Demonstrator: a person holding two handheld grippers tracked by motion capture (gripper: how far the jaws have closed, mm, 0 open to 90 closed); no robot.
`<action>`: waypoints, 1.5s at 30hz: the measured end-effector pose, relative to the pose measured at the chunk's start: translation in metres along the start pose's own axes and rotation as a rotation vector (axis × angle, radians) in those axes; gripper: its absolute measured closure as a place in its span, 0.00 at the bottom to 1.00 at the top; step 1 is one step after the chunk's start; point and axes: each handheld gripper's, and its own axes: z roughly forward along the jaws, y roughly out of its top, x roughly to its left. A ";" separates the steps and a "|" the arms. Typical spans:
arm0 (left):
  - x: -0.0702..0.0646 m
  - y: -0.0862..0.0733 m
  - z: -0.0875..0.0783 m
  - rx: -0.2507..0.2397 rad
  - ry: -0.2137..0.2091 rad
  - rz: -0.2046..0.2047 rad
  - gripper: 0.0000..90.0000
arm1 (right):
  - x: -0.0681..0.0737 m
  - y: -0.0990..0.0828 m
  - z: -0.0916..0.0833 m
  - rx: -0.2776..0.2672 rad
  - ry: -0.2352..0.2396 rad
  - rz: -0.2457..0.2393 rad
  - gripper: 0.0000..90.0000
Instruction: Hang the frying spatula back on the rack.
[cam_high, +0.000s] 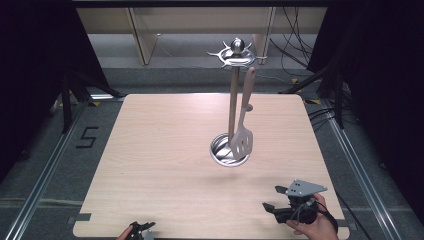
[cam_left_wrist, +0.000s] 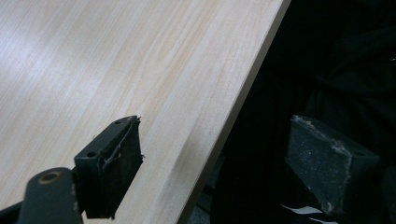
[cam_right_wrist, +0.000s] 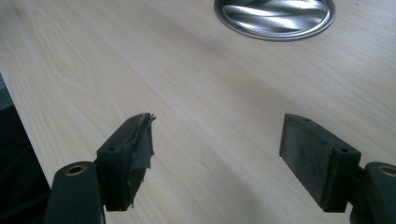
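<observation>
A metal utensil stand (cam_high: 234, 95) rises from a round steel base (cam_high: 220, 150) right of the table's middle. A slotted spatula (cam_high: 243, 135) hangs from the stand's top hooks, its blade low by the base. My right gripper (cam_high: 271, 198) is held in a hand at the table's front right corner, jaws wide apart and bare. In the right gripper view my right gripper (cam_right_wrist: 217, 154) hovers over bare wood with the base's rim (cam_right_wrist: 275, 35) ahead. My left gripper (cam_high: 142, 229) sits at the front edge; in its own view the left gripper (cam_left_wrist: 212, 158) stands open across the table's edge.
The light wooden table (cam_high: 165, 150) has rounded corners. Black curtains hang on both sides, and cables lie on the floor at the back right. A floor rail runs along each side of the table, with a "5" marked on the floor at the left.
</observation>
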 end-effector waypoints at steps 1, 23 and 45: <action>0.000 0.000 0.000 0.000 0.000 0.000 0.19 | 0.000 0.000 0.000 0.000 0.000 0.000 0.30; 0.000 0.000 0.000 0.003 0.013 -0.001 0.19 | 0.005 -0.016 -0.002 0.028 -0.028 -0.026 0.21; 0.000 0.000 0.000 0.002 0.023 0.001 0.19 | 0.004 -0.023 0.000 0.053 -0.024 -0.024 0.21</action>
